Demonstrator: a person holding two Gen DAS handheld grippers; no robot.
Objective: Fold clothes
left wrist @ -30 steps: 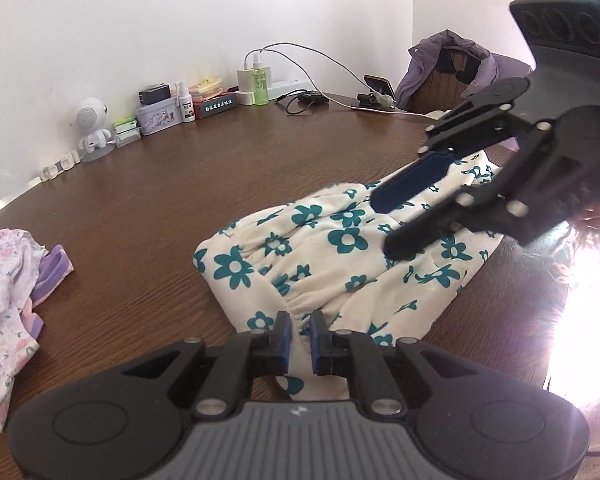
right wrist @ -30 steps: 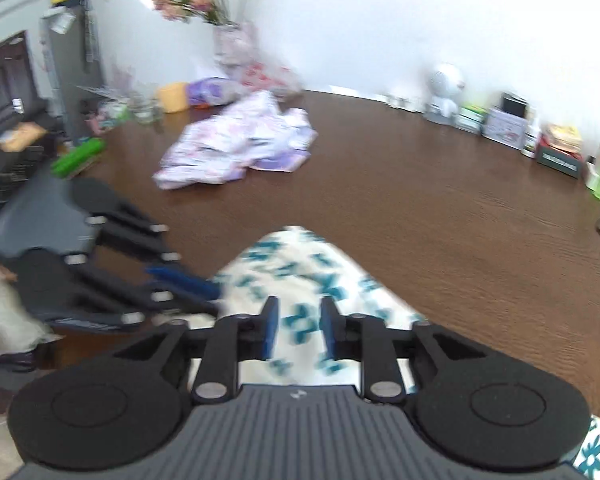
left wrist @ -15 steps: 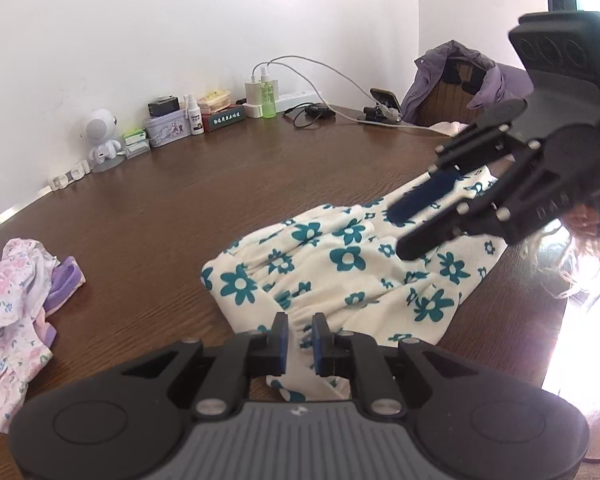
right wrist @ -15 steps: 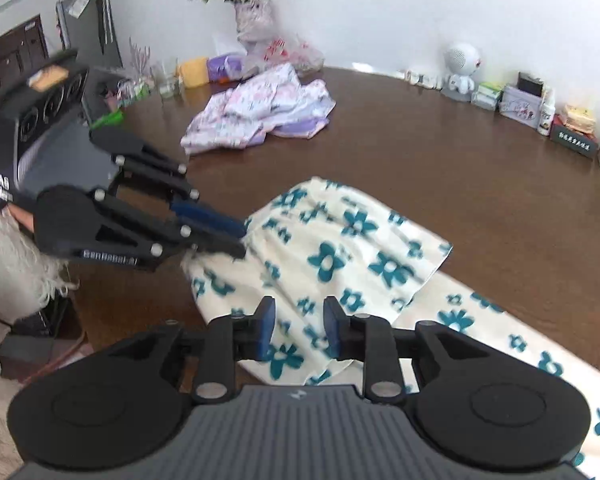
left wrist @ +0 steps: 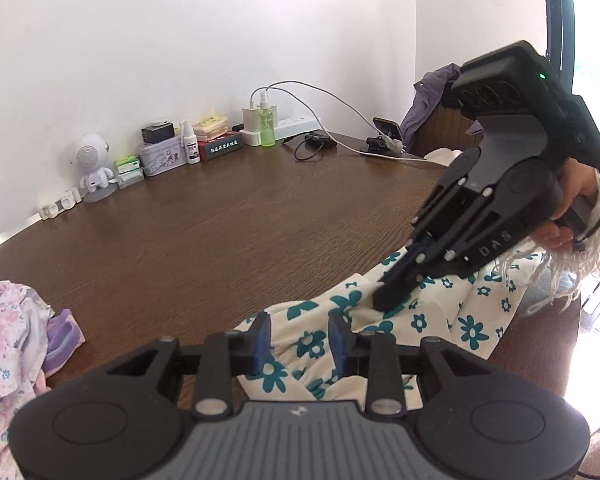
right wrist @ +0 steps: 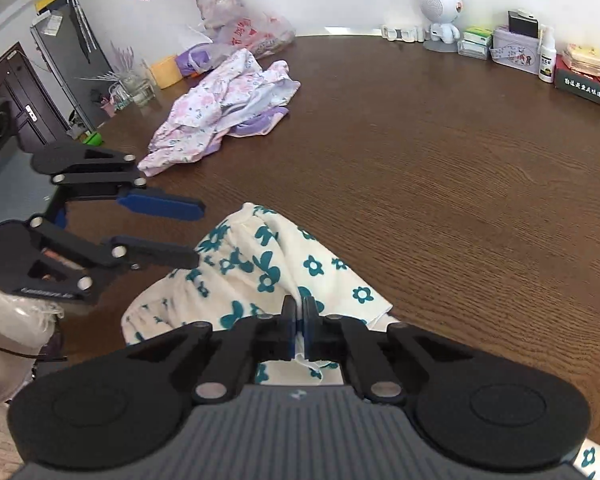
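Brown wooden table [right wrist: 440,184], white wall [left wrist: 180,40], floral garment [right wrist: 268,264]

Raised letters "DAG" readable on the side of the right tongs [left wrist: 396,292], seen upside down. Dark box [right wrist: 583,87] beside the white spray bottle [right wrist: 547,60] carries 1 row of light characters, too small to read.

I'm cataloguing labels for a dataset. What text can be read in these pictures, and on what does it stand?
"DAS": on the right gripper, seen sideways, partly legible.
Dark box: a row of white characters, too blurred to read.
Tin, white bottle, pink bag: print unreadable.
Left gripper: side marking blurred.
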